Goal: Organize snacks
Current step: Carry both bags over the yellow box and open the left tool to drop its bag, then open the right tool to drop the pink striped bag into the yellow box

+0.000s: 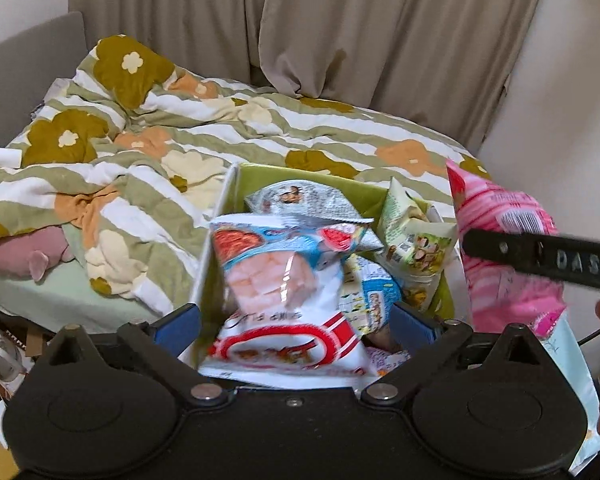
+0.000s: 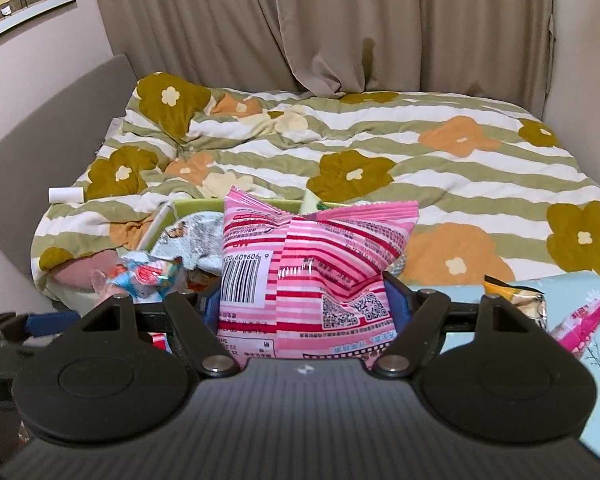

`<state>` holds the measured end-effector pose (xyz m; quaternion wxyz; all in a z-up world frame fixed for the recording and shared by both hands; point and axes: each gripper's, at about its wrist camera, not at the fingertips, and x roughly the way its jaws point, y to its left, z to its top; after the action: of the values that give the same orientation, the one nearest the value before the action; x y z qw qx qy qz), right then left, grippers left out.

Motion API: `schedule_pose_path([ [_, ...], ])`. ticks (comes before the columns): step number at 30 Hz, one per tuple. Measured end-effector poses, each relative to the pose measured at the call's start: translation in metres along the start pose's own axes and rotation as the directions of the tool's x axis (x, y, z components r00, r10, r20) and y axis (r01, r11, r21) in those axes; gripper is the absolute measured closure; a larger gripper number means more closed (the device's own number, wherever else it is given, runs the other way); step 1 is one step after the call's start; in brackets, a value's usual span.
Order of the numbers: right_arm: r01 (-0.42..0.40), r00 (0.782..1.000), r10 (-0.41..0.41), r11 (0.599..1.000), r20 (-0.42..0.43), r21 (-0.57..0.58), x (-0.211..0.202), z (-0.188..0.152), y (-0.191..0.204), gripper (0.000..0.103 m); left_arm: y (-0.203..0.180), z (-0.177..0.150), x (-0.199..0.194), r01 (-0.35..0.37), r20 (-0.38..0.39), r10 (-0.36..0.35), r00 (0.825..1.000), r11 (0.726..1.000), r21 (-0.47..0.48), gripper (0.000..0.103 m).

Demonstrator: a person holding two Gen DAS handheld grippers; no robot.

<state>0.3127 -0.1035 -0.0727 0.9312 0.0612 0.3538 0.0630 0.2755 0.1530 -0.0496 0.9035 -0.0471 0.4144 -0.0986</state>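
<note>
A green-lined box (image 1: pixel 236 184) holds several snack bags. My left gripper (image 1: pixel 296 324) is wide open over the box's near end, and a white, red and blue snack bag (image 1: pixel 284 280) stands between its blue pads (image 1: pixel 178 324) without being pinched. A grey bag (image 1: pixel 300 200) and a green bag (image 1: pixel 416 236) sit deeper in the box. My right gripper (image 2: pixel 304 312) is shut on a pink striped snack bag (image 2: pixel 312 264), held upright just right of the box; this bag also shows in the left wrist view (image 1: pixel 504 256). The box rim (image 2: pixel 196 205) shows behind it.
A bed with a flowered, striped quilt (image 2: pixel 380 152) lies behind the box, curtains beyond. A light blue cloth (image 2: pixel 580 320) at right carries an orange packet (image 2: pixel 512 292) and a pink packet (image 2: pixel 580 324). A pink plush (image 1: pixel 28 256) lies at the left.
</note>
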Motion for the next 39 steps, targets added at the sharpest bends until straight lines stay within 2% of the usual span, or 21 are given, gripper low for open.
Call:
schedule_pose_path([
  [6, -0.037, 0.999, 0.037, 0.999, -0.004, -0.004, 0.014, 0.007, 0.018, 0.012, 0.015, -0.002, -0.007, -0.021, 0.006, 0.022, 1.000, 0.999, -0.029, 0.001],
  [9, -0.059, 0.998, 0.059, 0.998, -0.001, 0.017, 0.025, 0.005, 0.020, 0.000, 0.018, -0.005, -0.010, -0.038, 0.010, 0.038, 0.999, 0.998, -0.040, 0.001],
  [13, -0.082, 0.997, 0.082, 0.996, -0.001, 0.045, 0.031, -0.003, 0.018, 0.000, 0.021, -0.011, -0.009, -0.048, -0.003, 0.048, 0.999, 0.998, -0.050, 0.001],
  [18, -0.060, 0.998, 0.060, 0.998, 0.007, 0.036, 0.028, -0.013, 0.015, 0.000, 0.020, -0.016, -0.009, -0.044, -0.012, 0.044, 0.999, 0.997, -0.059, 0.001],
  [26, -0.057, 0.998, 0.056, 0.998, 0.034, 0.032, -0.005, -0.015, 0.005, 0.000, 0.008, -0.012, -0.029, -0.041, 0.021, 0.042, 0.999, 0.998, -0.037, 0.001],
  [32, -0.013, 0.998, 0.010, 0.999, 0.055, 0.040, -0.041, -0.015, -0.008, 0.000, -0.014, -0.005, -0.048, -0.038, 0.068, 0.037, 0.997, 0.999, 0.020, 0.001],
  [39, 0.026, 0.995, -0.033, 0.997, 0.091, 0.076, -0.082, -0.024, -0.050, 0.000, -0.054, -0.005, -0.065, -0.023, 0.126, 0.016, 0.992, 0.998, 0.059, 0.001],
])
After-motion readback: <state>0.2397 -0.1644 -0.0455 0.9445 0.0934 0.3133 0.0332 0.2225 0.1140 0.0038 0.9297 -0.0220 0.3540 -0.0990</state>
